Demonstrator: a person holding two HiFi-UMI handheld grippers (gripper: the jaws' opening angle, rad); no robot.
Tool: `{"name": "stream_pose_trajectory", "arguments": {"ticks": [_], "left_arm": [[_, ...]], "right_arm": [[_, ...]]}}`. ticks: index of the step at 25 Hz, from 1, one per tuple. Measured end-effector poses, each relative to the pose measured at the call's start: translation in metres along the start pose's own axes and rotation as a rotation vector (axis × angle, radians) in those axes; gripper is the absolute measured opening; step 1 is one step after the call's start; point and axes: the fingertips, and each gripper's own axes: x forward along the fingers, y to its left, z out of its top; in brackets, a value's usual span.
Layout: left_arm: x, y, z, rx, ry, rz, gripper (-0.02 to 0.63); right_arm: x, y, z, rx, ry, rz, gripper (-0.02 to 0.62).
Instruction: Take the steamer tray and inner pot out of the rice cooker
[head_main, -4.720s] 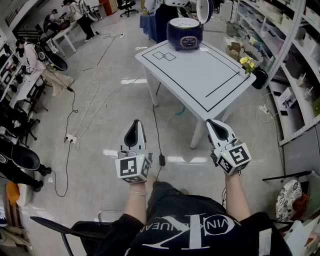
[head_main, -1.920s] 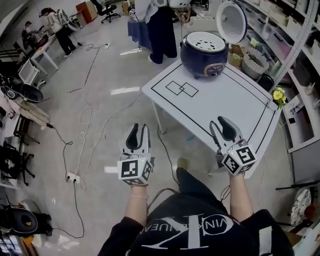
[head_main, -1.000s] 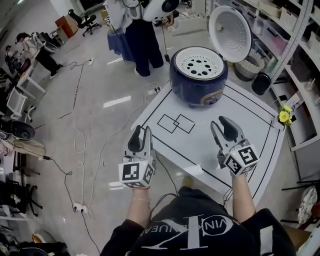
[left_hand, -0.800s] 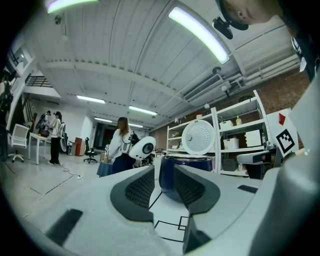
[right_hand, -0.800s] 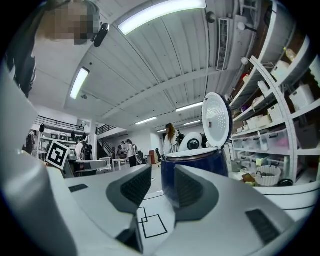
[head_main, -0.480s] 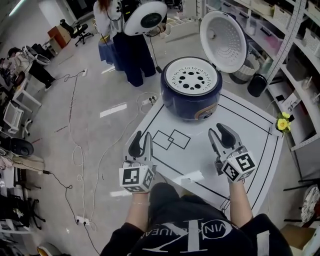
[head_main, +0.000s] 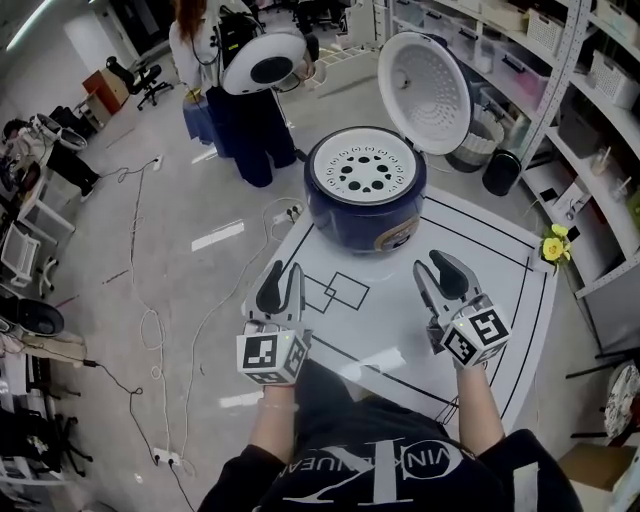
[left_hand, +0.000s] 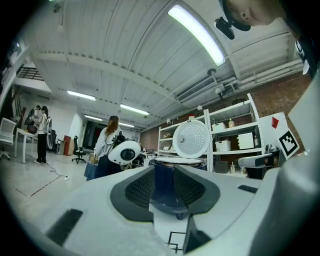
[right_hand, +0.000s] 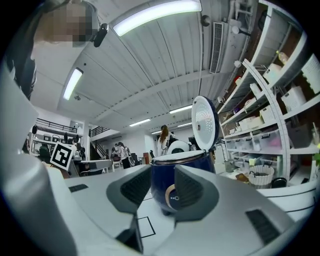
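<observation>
Grippers: left gripper (head_main: 283, 272) and right gripper (head_main: 433, 268) both parted and empty, held level, the right slightly wider.
Table (head_main: 487, 275): its near edge now lies under both grippers.
Rice cooker (head_main: 365, 200): lid (head_main: 424, 92) raised; well apart from both grippers.
Steamer tray (head_main: 366, 172): seated in the cooker's mouth; inner pot hidden beneath it.
Change: cooker has drawn nearer over the last seconds.
Meaning: approach nearly done; nothing removed yet, tray probably first.
</observation>
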Motion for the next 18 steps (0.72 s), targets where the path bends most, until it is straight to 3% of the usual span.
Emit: {"name": "stream_pose_trajectory", "arguments": {"ticks": [12, 18], "left_arm": [[0.024, 0.021, 0.001, -0.018, 0.006, -0.029, 0.1], [0.045, 0.033, -0.006, -0.034, 0.027, -0.083, 0.1]], "right_arm": [[0.02, -0.004, 0.006, 0.025, -0.013, -0.025, 0.126], [0.035, -0.009, 0.01, 0.023, -0.012, -0.056, 0.126]]}}
